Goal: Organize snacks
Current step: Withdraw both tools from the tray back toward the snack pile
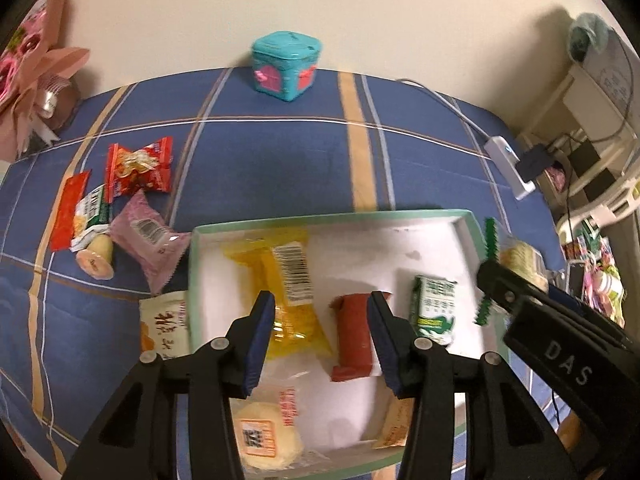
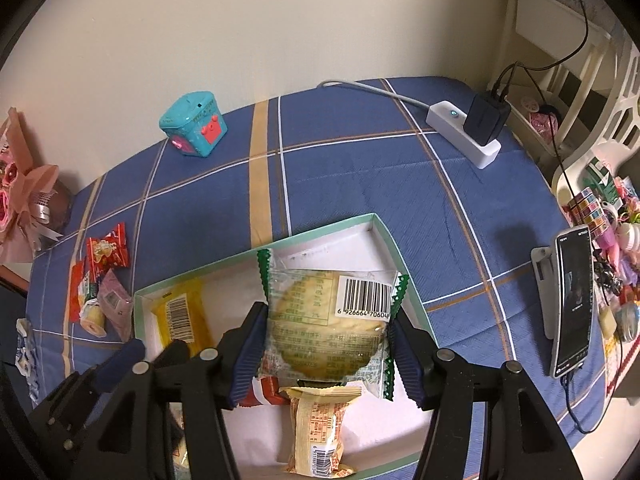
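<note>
A white tray with a green rim (image 1: 320, 218) (image 2: 320, 229) lies on the blue plaid cloth. In it are a yellow packet (image 1: 288, 292), a red bar (image 1: 354, 336), a green-and-white packet (image 1: 434, 308), a round bun packet (image 1: 268, 436) and a tan packet (image 2: 320, 428). My left gripper (image 1: 322, 312) hangs open over the yellow packet and red bar, with nothing between its pads. My right gripper (image 2: 328, 322) is shut on a clear cracker packet with green edges (image 2: 360, 300), held above the tray's right part. Loose snacks lie left of the tray: a red bag (image 1: 138, 170), a pink packet (image 1: 150, 240) and a jelly cup (image 1: 96, 256).
A teal tin (image 1: 286, 66) stands at the wall. A white power strip with a black charger (image 2: 464, 136) lies at the back right. A phone on a stand (image 2: 572, 300) is right of the tray. A pink bouquet (image 1: 32, 72) sits at the far left.
</note>
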